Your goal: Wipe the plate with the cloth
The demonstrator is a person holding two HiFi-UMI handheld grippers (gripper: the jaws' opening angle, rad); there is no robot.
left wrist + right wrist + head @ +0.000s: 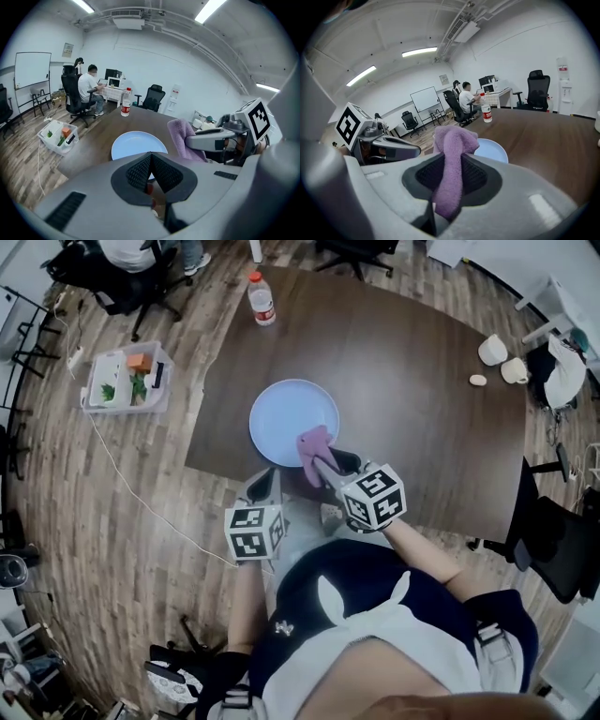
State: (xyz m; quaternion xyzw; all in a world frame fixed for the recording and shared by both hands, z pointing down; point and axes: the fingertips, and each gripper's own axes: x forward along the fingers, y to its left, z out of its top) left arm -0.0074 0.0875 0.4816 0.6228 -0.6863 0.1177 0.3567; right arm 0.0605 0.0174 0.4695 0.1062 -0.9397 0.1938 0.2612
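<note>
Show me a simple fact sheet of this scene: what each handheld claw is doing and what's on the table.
Table: dark brown wood
Plate: light blue, bare, lying by the table's near edge
Left gripper: jaws together, holding nothing
Right gripper: clamped on the purple cloth
Cloth position: over the plate's near rim; contact cannot be told
Also on table: water bottle upright at the far edge, two cups at the right

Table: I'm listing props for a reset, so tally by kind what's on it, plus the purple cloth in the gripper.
Plate: 1
Bottle: 1
Cups: 2
Small pale lump: 1
Cloth: 1
Total: 6
</note>
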